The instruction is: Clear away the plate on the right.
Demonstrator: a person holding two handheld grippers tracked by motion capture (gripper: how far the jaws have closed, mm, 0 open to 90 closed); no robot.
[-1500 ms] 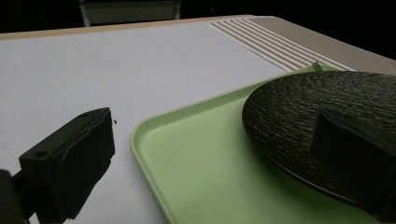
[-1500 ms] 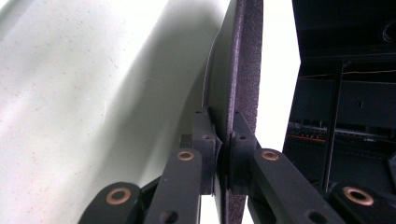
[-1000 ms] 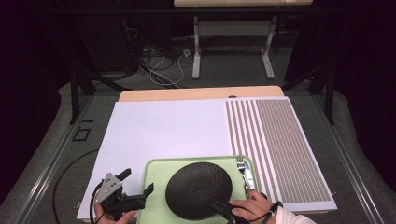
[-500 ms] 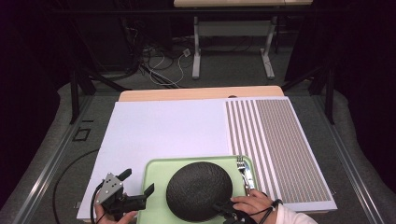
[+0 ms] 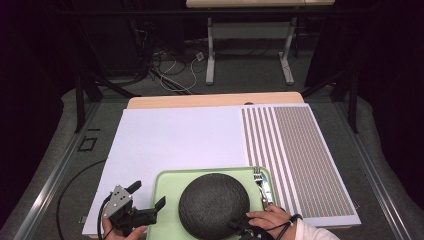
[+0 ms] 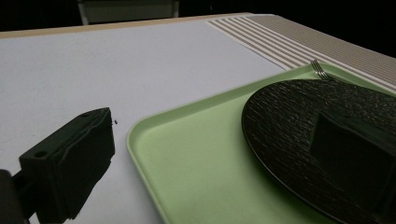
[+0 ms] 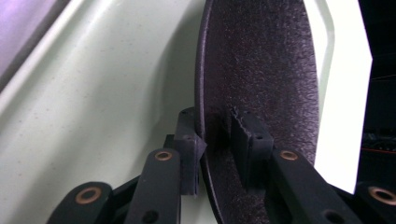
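green tray [image 5: 167,200] sits at the near edge of the white table mat [image 5: 175,140], a round black plate [image 5: 214,205] lying on it, a fork [image 5: 260,181] on the tray just beside the plate's right edge.

right gripper [image 7: 217,140]: jaws straddle the plate's near rim, one under, one over. the lower jaw looks to touch the rim; a thin gap seems to remain on the upper side, so i can't say whether it is fully clamped. in the high view the right hand [image 5: 270,220] rests at the tray's near right corner.

left gripper [image 5: 145,212]: jaws apart, holding nothing, hovering just off the tray's left edge. its own view has one jaw over the mat, the other over the plate.

step in hand, as i judge it: taking hold of the plate by its rim to lift it off the tray.

doing it well:
- seat the rim deep between the jaws before closing; a shallow bite on a textured, probably heavy plate will likely slip.
- close firmly, then tip the near edge up slowly so the far edge pivots on the tray.
- keep clear of the fork.
- the free left gripper could pin the tray edge so it doesn't slide or rise with the plate.
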